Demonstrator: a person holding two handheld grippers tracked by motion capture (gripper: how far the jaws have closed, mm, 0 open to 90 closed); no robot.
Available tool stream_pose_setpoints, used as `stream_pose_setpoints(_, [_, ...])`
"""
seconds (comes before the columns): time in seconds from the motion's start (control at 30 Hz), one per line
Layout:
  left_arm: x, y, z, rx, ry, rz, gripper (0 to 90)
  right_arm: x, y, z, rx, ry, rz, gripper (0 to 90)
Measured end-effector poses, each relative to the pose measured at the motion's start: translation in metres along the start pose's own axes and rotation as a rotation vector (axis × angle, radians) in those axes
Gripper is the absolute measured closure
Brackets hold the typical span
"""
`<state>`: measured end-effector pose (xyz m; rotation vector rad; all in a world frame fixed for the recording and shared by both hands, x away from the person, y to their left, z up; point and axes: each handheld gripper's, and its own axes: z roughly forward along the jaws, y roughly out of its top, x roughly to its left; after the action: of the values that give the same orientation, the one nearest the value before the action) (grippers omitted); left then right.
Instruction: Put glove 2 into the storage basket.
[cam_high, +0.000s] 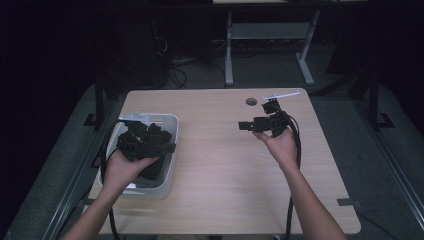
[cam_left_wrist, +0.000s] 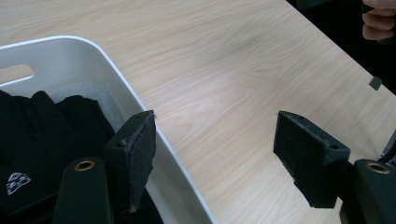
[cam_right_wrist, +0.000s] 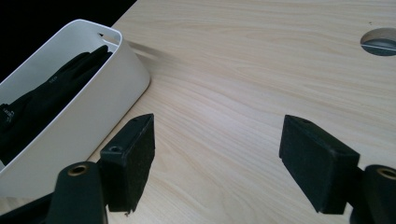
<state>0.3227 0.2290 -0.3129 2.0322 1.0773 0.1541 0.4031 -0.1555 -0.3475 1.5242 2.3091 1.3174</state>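
A: Locate the black gloves (cam_right_wrist: 51, 100) relative to the white bin (cam_high: 170, 150).

B: The gloves lie inside the bin, against its wall. One carries a small white logo (cam_left_wrist: 17, 182).

A: Position of the left gripper (cam_left_wrist: 215, 158) relative to the bin?

B: It is over the bin's right rim. One pad sits inside the rim above the gloves, the other over bare table (cam_high: 225, 170). Jaws stand wide apart; nothing is gripped.

A: And the right gripper (cam_right_wrist: 217, 154)?

B: Well to the right of the bin, above bare wood, pointed toward the bin. Jaws spread wide, nothing between them. The gloves are well apart from it.
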Motion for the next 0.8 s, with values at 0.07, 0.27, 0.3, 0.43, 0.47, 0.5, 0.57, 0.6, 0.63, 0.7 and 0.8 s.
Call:
stream_pose_setpoints(0.07, [-0.002,0.0,0.001,0.0,-0.001,-0.003,29.6,-0.003,-0.002,-0.002,0.004,-0.004,-0.004,26.4])
stream_pose_setpoints(0.27, [-0.006,0.003,0.005,-0.001,-0.005,0.005,29.5,-0.01,-0.008,-0.008,-0.004,-0.009,0.011,26.4])
stream_pose_setpoints(0.3, [-0.007,0.003,0.005,-0.002,-0.006,0.005,29.3,-0.011,-0.009,-0.008,-0.003,-0.01,0.011,26.4])
stream_pose_setpoints(0.43, [-0.009,0.004,0.008,0.002,-0.011,0.009,29.1,-0.015,-0.013,-0.011,0.001,-0.01,0.018,26.4])
stream_pose_setpoints(0.47, [-0.01,0.004,0.008,0.007,-0.012,0.015,29.1,-0.017,-0.014,-0.013,-0.006,-0.007,0.023,26.4])
stream_pose_setpoints(0.5, [-0.01,0.005,0.009,0.008,-0.014,0.016,29.1,-0.018,-0.015,-0.014,-0.011,-0.006,0.024,26.4])
stream_pose_setpoints(0.57, [-0.012,0.005,0.011,0.008,-0.018,0.012,29.0,-0.02,-0.016,-0.016,-0.006,-0.01,0.027,26.4])
stream_pose_setpoints(0.6, [-0.013,0.005,0.012,0.013,-0.02,0.019,28.9,-0.02,-0.017,-0.016,-0.009,-0.011,0.032,26.4])
stream_pose_setpoints(0.63, [-0.014,0.005,0.013,0.012,-0.021,0.02,28.8,-0.021,-0.018,-0.018,-0.01,-0.009,0.033,26.4])
stream_pose_setpoints(0.7, [-0.016,0.005,0.015,0.011,-0.025,0.019,28.8,-0.023,-0.021,-0.02,-0.009,-0.011,0.032,26.4])
stream_pose_setpoints(0.8, [-0.019,0.006,0.017,0.01,-0.029,0.019,28.8,-0.026,-0.024,-0.022,-0.011,-0.011,0.042,26.4])
